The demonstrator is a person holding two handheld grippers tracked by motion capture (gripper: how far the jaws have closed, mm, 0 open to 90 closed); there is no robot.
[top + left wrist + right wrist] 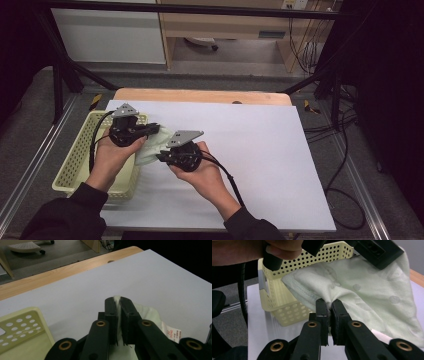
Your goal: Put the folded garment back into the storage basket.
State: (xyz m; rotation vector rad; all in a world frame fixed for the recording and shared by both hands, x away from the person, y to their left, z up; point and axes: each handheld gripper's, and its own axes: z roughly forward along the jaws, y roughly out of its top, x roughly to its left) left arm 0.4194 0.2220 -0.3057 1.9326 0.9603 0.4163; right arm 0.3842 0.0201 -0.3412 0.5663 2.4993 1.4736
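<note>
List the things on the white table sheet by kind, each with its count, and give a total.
Pale green cloth: 1
Yellow perforated basket: 1
Handheld grippers: 2, the left gripper and the right gripper, both shut on the cloth
Total: 4

Table: wooden table (200, 95), mostly hidden under a cover.
Cover: big white sheet (260, 160) lying flat.
Left edge: yellow basket (75, 160) with holes.
</note>
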